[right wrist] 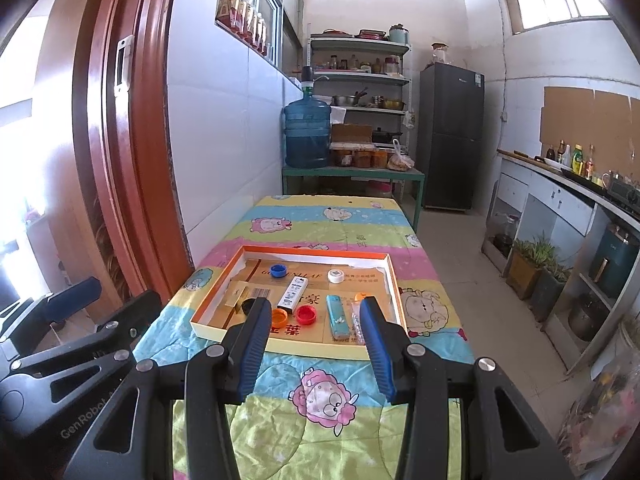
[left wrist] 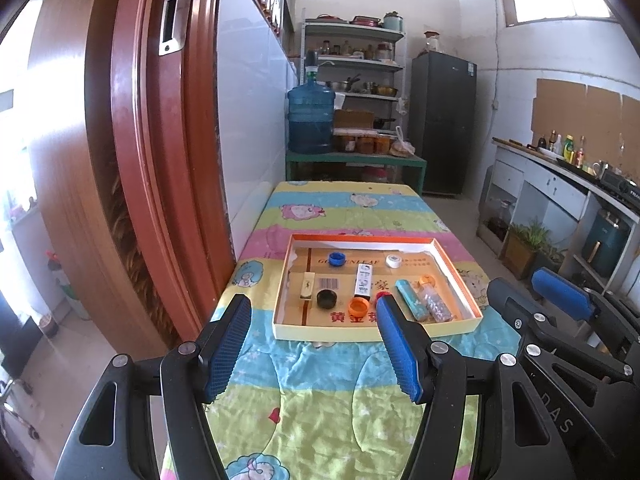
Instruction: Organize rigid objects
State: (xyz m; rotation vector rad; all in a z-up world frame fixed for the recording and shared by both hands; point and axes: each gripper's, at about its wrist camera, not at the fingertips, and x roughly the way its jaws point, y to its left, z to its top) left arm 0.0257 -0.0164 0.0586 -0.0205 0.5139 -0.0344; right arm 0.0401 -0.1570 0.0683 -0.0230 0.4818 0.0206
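Note:
A shallow cardboard tray (left wrist: 340, 332) (right wrist: 312, 347) with an orange rim lies on the cartoon-print cloth. Inside it are a blue cap (left wrist: 337, 259), a white cap (left wrist: 394, 261), a white box (left wrist: 363, 279), a black cap (left wrist: 327, 298), an orange cap (left wrist: 359, 306), a teal lighter (left wrist: 412, 298), a clear bottle (left wrist: 434, 300) and a tan box (left wrist: 307, 285). A red cap (right wrist: 307, 314) shows fully in the right wrist view. My left gripper (left wrist: 313, 302) and right gripper (right wrist: 315, 305) hover open, short of the tray's near wall, with nothing between their fingers.
A red-brown wooden door (left wrist: 132, 152) stands close on the left. Beyond the table are a blue water jug (left wrist: 311, 120) on a green bench, shelves and a dark fridge (left wrist: 444, 120). A counter (right wrist: 568, 184) and potted plants (right wrist: 528, 256) line the right wall.

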